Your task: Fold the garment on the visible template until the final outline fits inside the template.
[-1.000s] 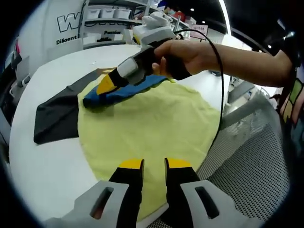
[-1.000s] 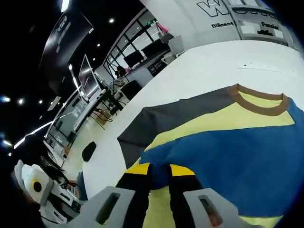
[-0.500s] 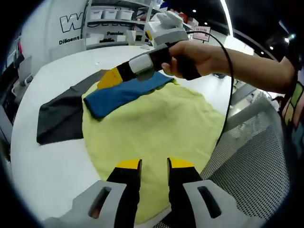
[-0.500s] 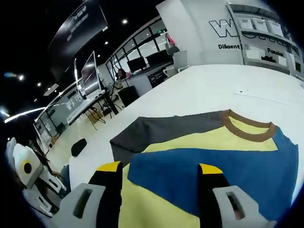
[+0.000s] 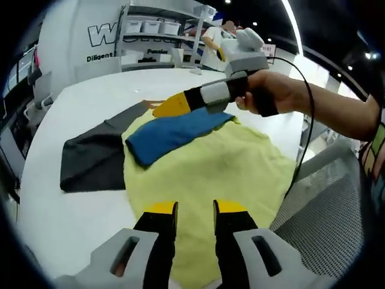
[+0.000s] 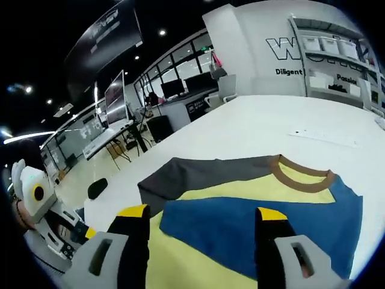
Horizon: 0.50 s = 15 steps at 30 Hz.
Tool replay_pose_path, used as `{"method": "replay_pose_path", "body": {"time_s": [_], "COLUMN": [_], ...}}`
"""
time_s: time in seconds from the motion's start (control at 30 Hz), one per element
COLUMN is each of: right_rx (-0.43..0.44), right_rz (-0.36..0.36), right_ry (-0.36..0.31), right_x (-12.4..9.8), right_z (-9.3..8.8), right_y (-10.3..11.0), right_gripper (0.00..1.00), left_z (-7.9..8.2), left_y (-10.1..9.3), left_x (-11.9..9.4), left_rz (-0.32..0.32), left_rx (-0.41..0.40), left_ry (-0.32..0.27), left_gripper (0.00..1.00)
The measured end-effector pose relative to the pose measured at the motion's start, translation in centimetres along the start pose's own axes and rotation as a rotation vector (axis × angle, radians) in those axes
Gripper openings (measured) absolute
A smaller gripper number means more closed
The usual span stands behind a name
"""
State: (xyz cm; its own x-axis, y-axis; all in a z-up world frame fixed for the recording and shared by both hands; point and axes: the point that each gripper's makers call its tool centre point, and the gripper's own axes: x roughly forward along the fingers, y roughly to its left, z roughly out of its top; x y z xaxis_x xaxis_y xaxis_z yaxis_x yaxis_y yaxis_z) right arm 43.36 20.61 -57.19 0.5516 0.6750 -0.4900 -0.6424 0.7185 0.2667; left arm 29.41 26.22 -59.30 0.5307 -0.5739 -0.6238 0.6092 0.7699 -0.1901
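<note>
Garment (image 5: 210,162), yellow with a blue sleeve (image 5: 171,129) folded over it and a dark grey sleeve (image 5: 93,159) spread aside, lies on the white worktop (image 5: 72,102) in the left gripper view; the left gripper (image 5: 187,208) hovers above it, jaws slightly apart. A hand (image 5: 271,93) holds the right gripper (image 5: 174,105) over the blue sleeve.

In the right gripper view, the right gripper (image 6: 203,212) stands wide apart above the garment (image 6: 240,205), brown collar (image 6: 301,177) farther off.

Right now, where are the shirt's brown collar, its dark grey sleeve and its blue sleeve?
brown collar (image 6: 301,180): right gripper view, on the front band of the neck ring.
grey sleeve (image 5: 93,159): left gripper view, mid-sleeve, flat on the table.
blue sleeve (image 5: 171,131): left gripper view, middle of the folded-over sleeve.
</note>
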Motion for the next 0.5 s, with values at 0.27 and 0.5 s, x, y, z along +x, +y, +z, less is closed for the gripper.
{"method": "replay_pose_path", "body": {"time_s": [0.27, 0.5], "right_rx": [0.004, 0.013], "right_rz": [-0.051, -0.11], "right_ry": [-0.032, -0.025], "right_x": [-1.5, -2.3], "right_z": [0.7, 0.5], "right_y": [-2.6, -5.2], "right_gripper": [0.71, 0.69], "left_z": [1.6, 3.2], "left_y": [1.5, 3.3], "left_x": [1.0, 2.5], "left_rz": [0.02, 0.053], "left_rx": [-0.007, -0.058], "left_ry": [-0.024, -0.046], "left_gripper": [0.27, 0.29]}}
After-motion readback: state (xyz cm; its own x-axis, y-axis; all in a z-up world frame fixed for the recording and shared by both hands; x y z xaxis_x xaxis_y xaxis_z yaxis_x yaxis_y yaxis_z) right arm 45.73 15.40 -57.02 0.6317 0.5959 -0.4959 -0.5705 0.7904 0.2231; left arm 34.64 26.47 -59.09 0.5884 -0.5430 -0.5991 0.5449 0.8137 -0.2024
